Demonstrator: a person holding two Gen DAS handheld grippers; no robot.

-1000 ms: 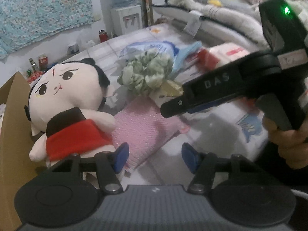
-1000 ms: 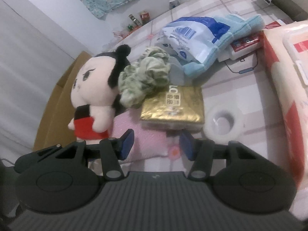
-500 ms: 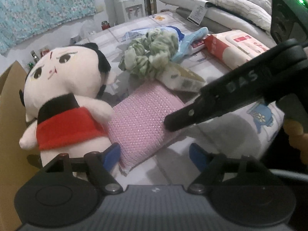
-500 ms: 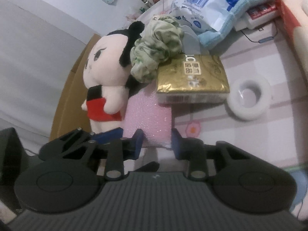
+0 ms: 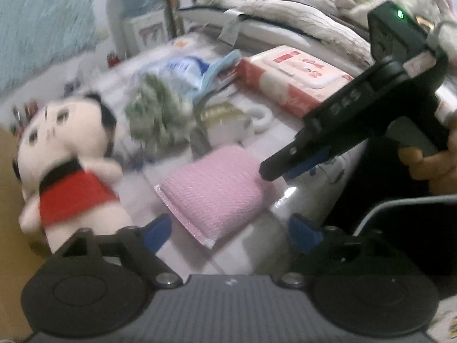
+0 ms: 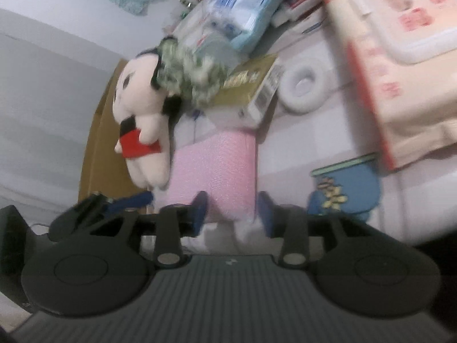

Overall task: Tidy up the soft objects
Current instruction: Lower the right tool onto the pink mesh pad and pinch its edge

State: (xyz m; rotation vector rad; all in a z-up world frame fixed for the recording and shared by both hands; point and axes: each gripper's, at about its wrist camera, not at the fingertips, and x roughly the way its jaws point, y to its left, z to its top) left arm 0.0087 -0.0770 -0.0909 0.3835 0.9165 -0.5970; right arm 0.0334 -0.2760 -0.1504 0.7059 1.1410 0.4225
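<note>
- Table under a pale checked cloth with cartoon prints.
- Lying on it: pink pad, plush doll, white tape ring, red-and-white wipes pack, gold packet.

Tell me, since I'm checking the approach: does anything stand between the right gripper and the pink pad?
Nothing visible does. The right gripper is already at the near edge of the pink pad, its jaws opening with that edge between them. The plush doll stands off to the side.
</note>
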